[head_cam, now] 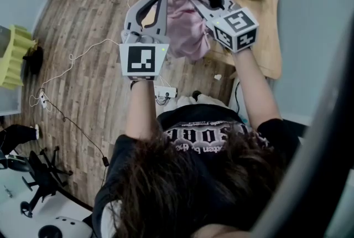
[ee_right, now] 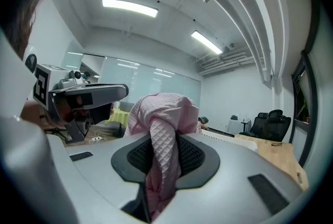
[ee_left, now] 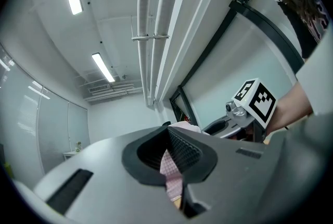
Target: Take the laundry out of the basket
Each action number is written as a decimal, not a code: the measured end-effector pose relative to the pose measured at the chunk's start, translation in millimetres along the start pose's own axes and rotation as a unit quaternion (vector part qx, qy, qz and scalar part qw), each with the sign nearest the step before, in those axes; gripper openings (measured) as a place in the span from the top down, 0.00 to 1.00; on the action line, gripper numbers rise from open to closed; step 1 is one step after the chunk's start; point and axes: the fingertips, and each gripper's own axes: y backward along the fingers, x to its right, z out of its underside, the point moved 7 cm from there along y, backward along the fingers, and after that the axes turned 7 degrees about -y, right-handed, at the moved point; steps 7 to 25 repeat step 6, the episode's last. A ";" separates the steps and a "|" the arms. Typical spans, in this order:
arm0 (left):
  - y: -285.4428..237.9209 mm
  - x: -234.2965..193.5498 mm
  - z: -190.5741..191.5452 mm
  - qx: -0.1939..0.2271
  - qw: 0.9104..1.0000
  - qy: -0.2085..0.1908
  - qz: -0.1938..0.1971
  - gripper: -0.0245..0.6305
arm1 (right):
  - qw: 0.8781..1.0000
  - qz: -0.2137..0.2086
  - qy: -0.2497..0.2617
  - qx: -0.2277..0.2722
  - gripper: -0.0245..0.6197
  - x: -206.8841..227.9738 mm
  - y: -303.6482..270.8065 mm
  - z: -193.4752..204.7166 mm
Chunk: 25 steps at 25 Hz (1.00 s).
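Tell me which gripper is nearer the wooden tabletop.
Right. The right gripper hangs at the edge of the wooden tabletop, shut on the pink garment. The left gripper grips the garment's other side, farther away.

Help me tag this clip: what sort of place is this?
Probably an office or lab rather than a home: black office chairs, long ceiling strip lights and glass partition walls all show.

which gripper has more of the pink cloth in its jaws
The right gripper: a thick fold of pink cloth fills its jaws; the left gripper pinches only a thin strip.
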 end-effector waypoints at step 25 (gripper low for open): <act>1.9 -2.2 0.9 -0.002 1.000 -0.001 0.001 0.96 | 1.000 0.003 0.000 0.003 0.81 -0.4 -0.5 -1.3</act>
